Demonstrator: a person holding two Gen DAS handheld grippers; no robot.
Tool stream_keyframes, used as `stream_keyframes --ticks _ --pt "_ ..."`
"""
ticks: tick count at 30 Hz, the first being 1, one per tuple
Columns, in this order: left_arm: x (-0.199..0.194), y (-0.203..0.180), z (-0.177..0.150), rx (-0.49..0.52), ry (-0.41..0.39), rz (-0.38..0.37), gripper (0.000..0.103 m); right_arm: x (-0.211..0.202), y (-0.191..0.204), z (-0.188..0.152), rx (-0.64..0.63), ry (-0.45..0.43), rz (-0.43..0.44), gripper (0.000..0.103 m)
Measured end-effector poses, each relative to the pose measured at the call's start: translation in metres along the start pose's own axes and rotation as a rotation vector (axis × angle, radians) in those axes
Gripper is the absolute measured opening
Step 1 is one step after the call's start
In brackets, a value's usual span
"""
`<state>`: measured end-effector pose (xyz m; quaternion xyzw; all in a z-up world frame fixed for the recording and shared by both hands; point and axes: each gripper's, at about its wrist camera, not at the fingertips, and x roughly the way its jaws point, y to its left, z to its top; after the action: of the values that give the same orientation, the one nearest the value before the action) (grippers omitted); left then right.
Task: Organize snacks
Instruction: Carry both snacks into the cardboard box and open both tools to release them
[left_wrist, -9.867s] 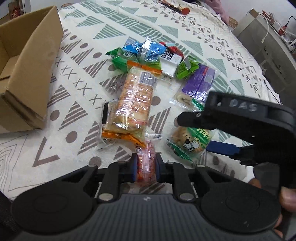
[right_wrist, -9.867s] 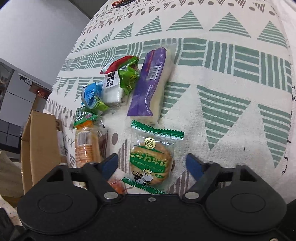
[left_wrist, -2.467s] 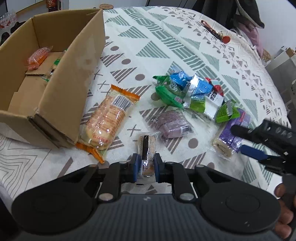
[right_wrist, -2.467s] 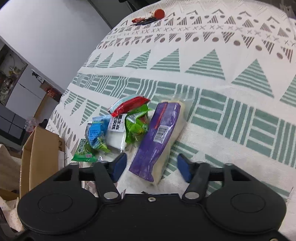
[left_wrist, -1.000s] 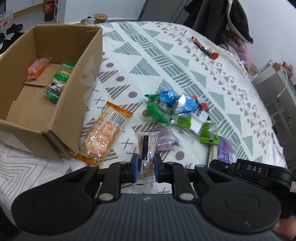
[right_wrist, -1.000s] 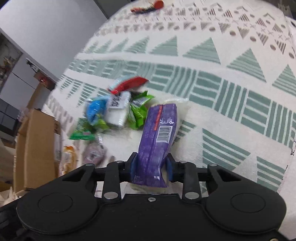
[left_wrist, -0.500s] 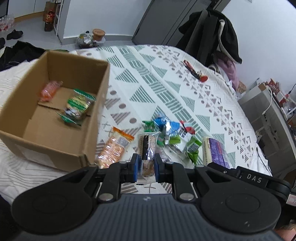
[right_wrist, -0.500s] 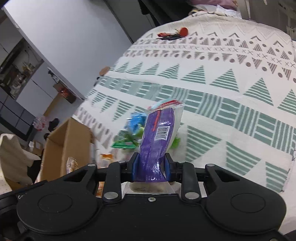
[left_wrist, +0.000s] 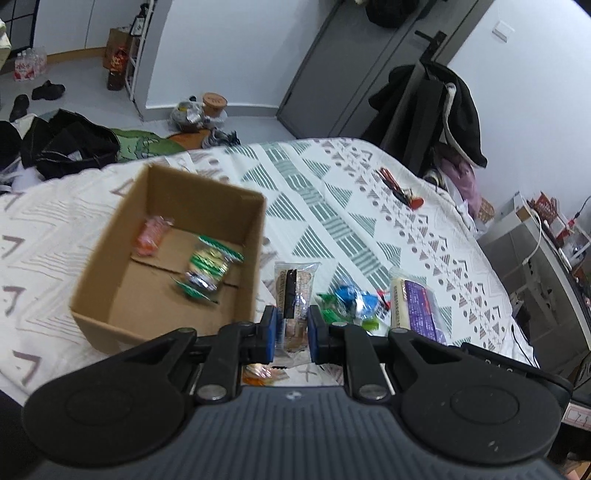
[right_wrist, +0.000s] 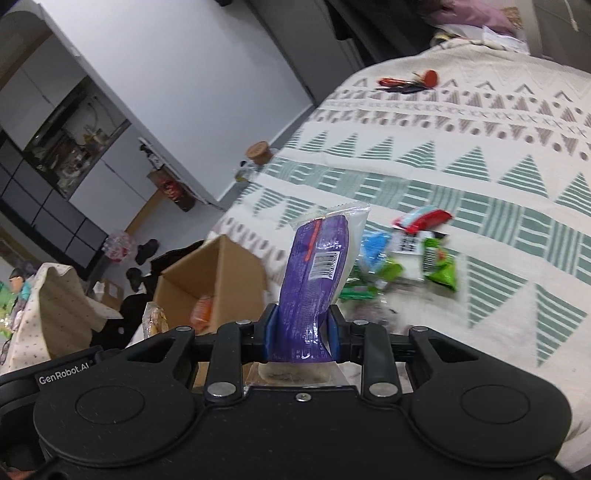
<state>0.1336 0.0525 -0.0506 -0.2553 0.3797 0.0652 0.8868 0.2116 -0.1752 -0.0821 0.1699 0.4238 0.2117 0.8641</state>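
Tongs: left tongs (left_wrist: 290, 328) and right tongs (right_wrist: 301, 338) each clamp 1 snack; box (left_wrist: 110, 295) holds 2.

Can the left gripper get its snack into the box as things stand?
Probably yes. The left gripper, shut on a clear-wrapped snack, hangs above the box's near corner; the box is open-topped, with nothing between.

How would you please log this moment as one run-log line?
left gripper: shut on biscuit pack | right gripper: shut on purple pack | cardboard box: two snacks inside

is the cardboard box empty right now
No, the cardboard box already holds an orange packet and a green-wrapped snack on its floor.
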Motion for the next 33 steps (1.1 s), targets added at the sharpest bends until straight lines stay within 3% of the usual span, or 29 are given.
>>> stream_keyframes --ticks 15,33 --pt "-0.025 0.049 0.042 -0.005 -0.054 0.039 0.016 0.022 0.076 0.000 -0.092 0.002 0.086 0.027" --pt "0.008 0.102 0.065 -0.081 -0.023 0.076 0.016 0.084 0.132 -0.002 -0.132 0.089 0.152 0.027"
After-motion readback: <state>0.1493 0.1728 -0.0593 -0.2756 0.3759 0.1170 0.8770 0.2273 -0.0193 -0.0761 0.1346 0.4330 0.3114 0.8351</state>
